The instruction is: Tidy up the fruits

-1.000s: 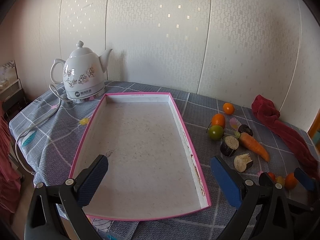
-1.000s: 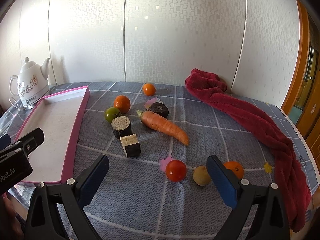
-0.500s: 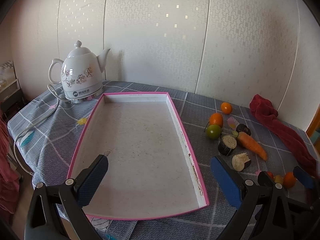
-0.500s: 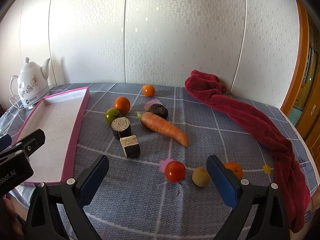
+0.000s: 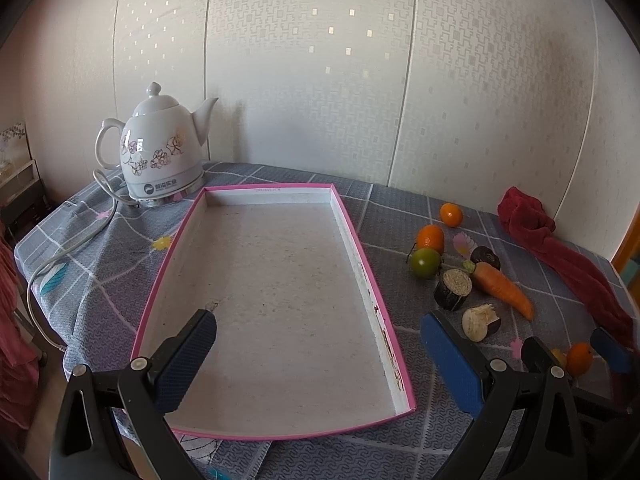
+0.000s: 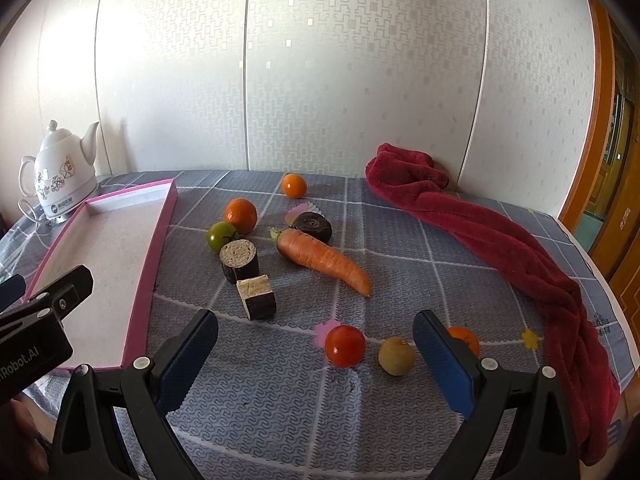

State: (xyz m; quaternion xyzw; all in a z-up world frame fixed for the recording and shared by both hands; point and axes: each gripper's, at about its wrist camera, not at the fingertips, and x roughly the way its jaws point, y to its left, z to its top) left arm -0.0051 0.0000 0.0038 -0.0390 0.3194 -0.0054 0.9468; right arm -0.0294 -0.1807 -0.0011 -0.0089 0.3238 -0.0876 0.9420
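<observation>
1. We see the left tongs [image 5: 316, 354] released, jaws spread wide and gripping nothing, poised above the near end of the pink-rimmed tray [image 5: 362, 248].
2. The right tongs [image 6: 316, 354] are likewise released and bare, hanging over the worktop [image 6: 400, 264] just short of the nearest fruits.
3. In the right wrist view, the left tongs' black body shows at the lower left, over the tray's near corner.
4. The tray lies flat on the worktop with nothing inside it; a white kettle [image 5: 160, 152] stands just beyond its far left corner.
5. The fruits all lie outside the tray, on the checked cloth to its right: a red tomato [image 6: 345, 346], a tan round fruit [image 6: 396, 356] and an orange [image 6: 466, 338] partly hidden behind the right blue pad sit nearest us.
6. Farther off we see a carrot [image 6: 324, 258], two dark cut pieces [image 6: 248, 276], a green tomato [image 6: 221, 235], and two more oranges [image 6: 240, 215].
7. A red towel [image 6: 500, 248] trails along the worktop's right side.
</observation>
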